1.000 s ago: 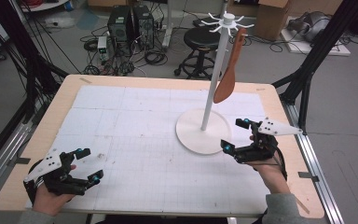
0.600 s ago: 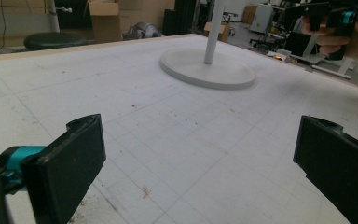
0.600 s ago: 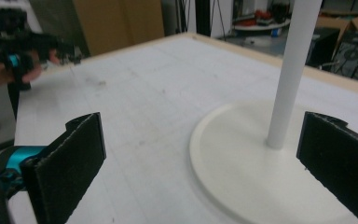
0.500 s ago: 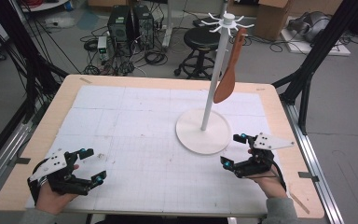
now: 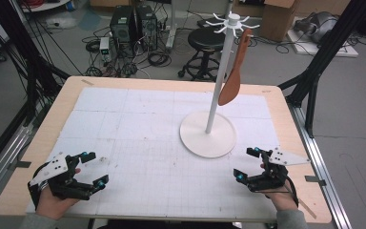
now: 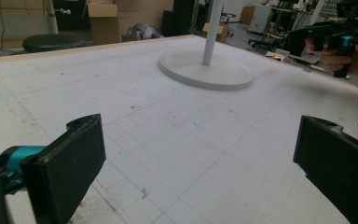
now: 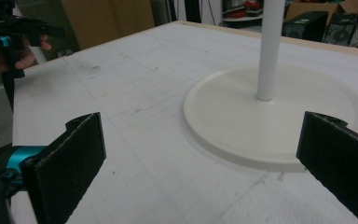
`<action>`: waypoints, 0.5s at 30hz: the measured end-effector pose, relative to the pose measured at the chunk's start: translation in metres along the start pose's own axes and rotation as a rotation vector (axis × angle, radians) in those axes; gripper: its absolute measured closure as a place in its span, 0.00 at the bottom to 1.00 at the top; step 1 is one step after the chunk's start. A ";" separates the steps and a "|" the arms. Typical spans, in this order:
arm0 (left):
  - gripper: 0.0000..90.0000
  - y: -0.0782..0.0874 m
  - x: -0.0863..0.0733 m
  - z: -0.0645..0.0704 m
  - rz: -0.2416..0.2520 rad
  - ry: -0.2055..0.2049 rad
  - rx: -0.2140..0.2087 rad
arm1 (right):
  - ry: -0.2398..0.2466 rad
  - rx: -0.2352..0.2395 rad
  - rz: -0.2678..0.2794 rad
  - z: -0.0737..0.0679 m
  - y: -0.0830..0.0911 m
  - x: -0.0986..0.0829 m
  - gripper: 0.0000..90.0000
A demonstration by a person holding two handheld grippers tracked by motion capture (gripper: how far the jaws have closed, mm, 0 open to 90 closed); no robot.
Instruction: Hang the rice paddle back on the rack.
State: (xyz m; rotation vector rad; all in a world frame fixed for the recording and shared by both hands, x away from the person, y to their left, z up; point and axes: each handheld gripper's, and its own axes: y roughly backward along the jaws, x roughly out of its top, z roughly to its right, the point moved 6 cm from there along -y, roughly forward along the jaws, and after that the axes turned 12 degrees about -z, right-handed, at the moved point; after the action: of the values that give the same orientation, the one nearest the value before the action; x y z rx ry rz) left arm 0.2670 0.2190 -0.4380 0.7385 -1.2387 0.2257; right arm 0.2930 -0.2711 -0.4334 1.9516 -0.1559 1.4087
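A stand [image 5: 208, 139] sits on the table [image 5: 124, 102], right of centre. A spatula [image 5: 232, 81] hangs from its top, on the right side. The left gripper [image 5: 91, 168] is at the near left corner, the right gripper [image 5: 247, 163] at near right, just before the stand's base.

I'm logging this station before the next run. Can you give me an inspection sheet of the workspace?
Surface: white gridded mat on a wooden table, small stains.
Job's things: white stand upright; wooden spatula hanging from its top hooks.
Clutter: nothing seen on the mat.
Grippers: left gripper and right gripper open, empty, near the front edge.
Cables: tangled on the floor behind the table.
Surroundings: stool, computer towers, cardboard boxes.
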 end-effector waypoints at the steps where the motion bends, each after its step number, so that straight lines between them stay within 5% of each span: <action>1: 0.03 0.000 0.000 0.000 0.001 0.001 0.002 | -0.011 0.001 -0.003 0.001 0.001 -0.003 0.00; 15: 0.03 0.001 0.000 -0.002 0.006 0.005 0.004 | 0.001 -0.006 0.019 -0.004 0.010 -0.011 0.00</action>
State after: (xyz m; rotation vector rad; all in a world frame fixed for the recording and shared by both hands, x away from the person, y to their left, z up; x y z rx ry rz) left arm 0.2676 0.2211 -0.4372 0.7375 -1.2359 0.2345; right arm 0.2807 -0.2791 -0.4383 1.9498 -0.1786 1.4197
